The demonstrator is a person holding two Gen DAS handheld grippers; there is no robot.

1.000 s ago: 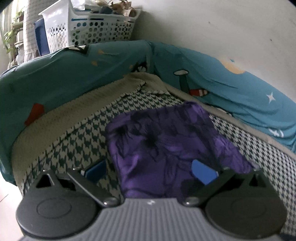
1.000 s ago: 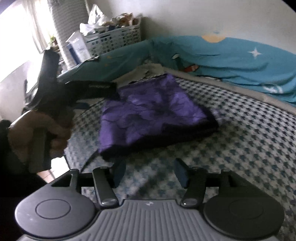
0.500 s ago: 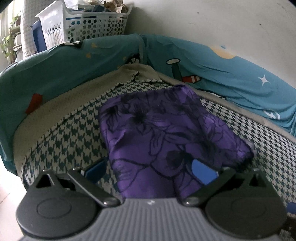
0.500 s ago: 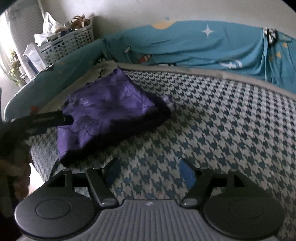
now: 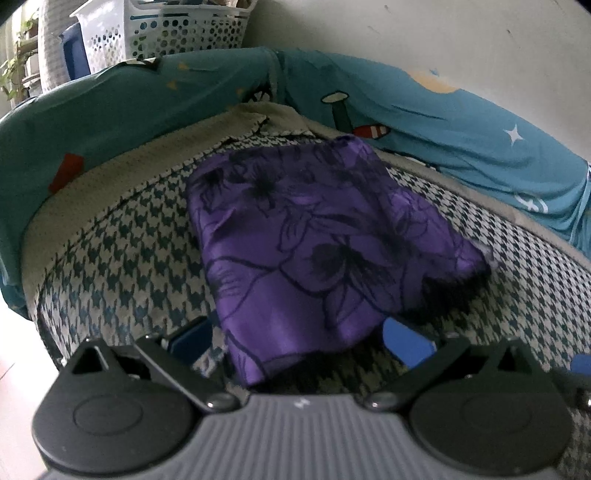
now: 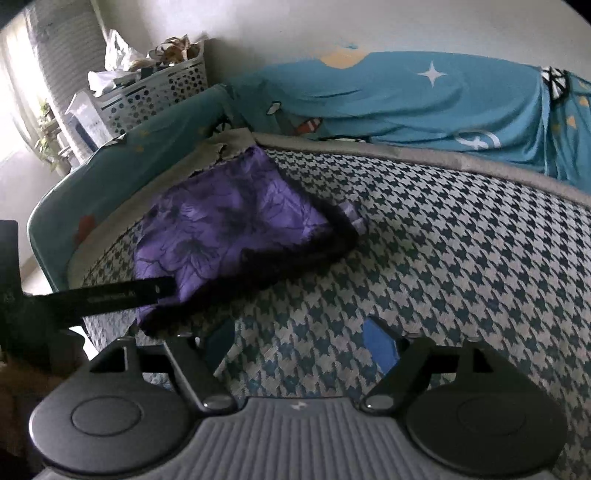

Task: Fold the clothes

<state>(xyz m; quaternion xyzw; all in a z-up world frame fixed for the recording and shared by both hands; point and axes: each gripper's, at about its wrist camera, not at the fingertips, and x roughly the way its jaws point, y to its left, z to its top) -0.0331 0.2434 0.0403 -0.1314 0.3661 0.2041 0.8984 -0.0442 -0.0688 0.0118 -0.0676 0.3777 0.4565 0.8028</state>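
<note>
While the folded purple garment [image 5: 317, 236] lies on the checked bed cover [image 6: 443, 251], the left tool [image 5: 299, 336], spread, straddles its near corner; the right tool [image 6: 303, 339], opening on nothing, sits farther off, beside it.

A white perforated basket [image 5: 166, 33] stands behind the teal printed sheet [image 5: 443, 122]; a houndstooth cover [image 6: 461, 240] lies below it.

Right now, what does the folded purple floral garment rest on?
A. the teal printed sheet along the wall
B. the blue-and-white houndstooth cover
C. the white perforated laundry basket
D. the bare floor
B: the purple garment lies flat on the houndstooth cover, whose pattern shows along its sides in both views.
</note>
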